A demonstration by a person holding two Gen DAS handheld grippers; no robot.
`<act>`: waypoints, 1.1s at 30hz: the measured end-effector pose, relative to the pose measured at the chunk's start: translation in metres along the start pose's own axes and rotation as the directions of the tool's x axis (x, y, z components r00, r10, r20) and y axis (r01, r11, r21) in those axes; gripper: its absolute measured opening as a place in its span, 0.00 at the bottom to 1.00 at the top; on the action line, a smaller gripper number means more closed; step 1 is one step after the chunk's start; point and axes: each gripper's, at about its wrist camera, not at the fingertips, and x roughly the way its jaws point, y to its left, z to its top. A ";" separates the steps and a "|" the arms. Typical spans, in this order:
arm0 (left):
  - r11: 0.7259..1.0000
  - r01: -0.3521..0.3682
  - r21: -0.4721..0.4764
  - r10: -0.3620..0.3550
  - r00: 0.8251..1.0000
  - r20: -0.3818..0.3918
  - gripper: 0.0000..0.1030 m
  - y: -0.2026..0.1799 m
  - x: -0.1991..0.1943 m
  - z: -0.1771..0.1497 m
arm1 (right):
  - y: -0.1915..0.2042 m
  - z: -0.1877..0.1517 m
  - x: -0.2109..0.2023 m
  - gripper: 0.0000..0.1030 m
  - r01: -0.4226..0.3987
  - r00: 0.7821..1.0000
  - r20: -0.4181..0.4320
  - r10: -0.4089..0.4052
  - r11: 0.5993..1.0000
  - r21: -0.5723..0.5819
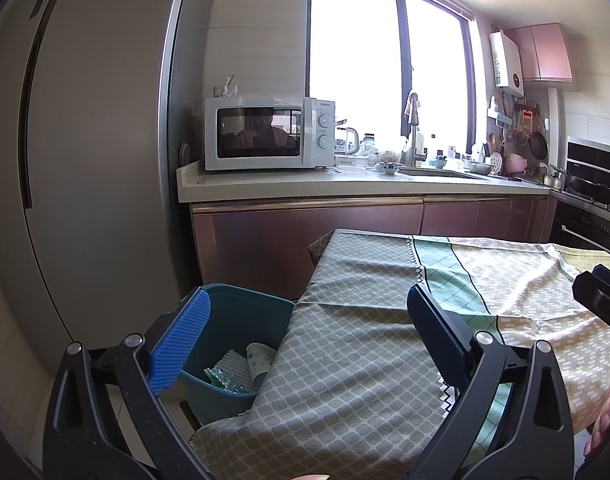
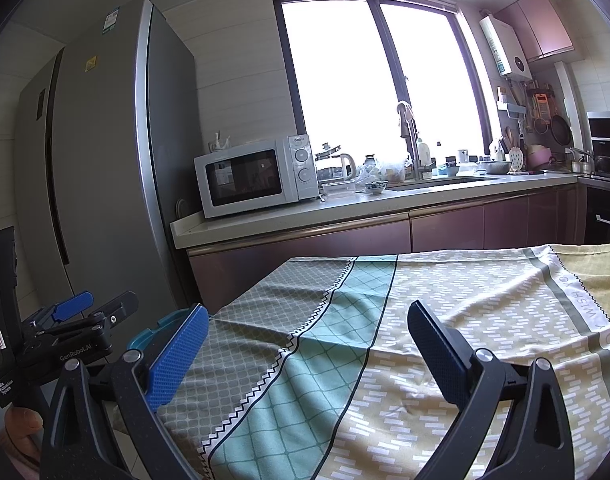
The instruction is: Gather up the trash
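Note:
A teal bin stands on the floor against the table's left end. Inside it lie a white foam net, a spotted paper cup and a green wrapper. My left gripper is open and empty, hovering over the table's left edge beside the bin. My right gripper is also open and empty, above the patterned tablecloth. The right wrist view shows the left gripper at the far left and a bit of the bin's rim. No loose trash shows on the cloth.
A tall grey fridge stands left of the bin. Behind the table runs a counter with a white microwave, a kettle, bowls and a sink under a bright window. An oven sits at the right.

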 end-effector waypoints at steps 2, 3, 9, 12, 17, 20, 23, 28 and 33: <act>1.000 -0.001 0.000 0.001 1.000 0.000 0.94 0.001 0.001 0.001 | -0.001 -0.001 0.000 0.94 0.001 1.000 0.000 -0.001 1.000 0.000; 1.000 -0.001 0.000 0.001 1.000 -0.001 0.94 0.000 0.000 0.000 | -0.002 -0.001 0.000 0.94 0.000 1.000 0.001 0.000 1.000 0.001; 1.000 0.000 0.002 0.000 1.000 -0.003 0.94 -0.001 0.001 0.000 | -0.002 -0.001 0.001 0.93 0.000 1.000 -0.002 0.000 1.000 0.003; 1.000 0.001 0.003 -0.001 1.000 -0.007 0.94 -0.003 0.004 0.000 | -0.003 -0.002 0.001 0.93 0.001 1.000 -0.003 -0.001 1.000 0.005; 1.000 -0.001 0.005 0.001 1.000 -0.008 0.94 -0.004 0.005 0.000 | -0.003 -0.003 0.001 0.93 0.003 1.000 -0.004 -0.003 1.000 0.007; 1.000 0.000 0.010 0.000 1.000 -0.011 0.94 -0.006 0.007 -0.002 | -0.003 -0.003 0.002 0.93 0.002 1.000 -0.006 -0.002 1.000 0.008; 1.000 -0.001 0.012 0.002 1.000 -0.014 0.94 -0.009 0.007 -0.004 | -0.004 -0.004 0.003 0.93 0.001 1.000 -0.009 -0.001 1.000 0.011; 1.000 0.002 0.012 -0.002 1.000 -0.017 0.94 -0.010 0.009 -0.003 | -0.008 -0.004 0.006 0.93 0.002 1.000 -0.012 -0.002 1.000 0.018; 1.000 0.012 0.009 -0.011 0.999 -0.052 0.94 -0.014 0.021 -0.001 | -0.015 -0.004 0.009 0.94 0.005 1.000 -0.016 -0.005 1.000 0.027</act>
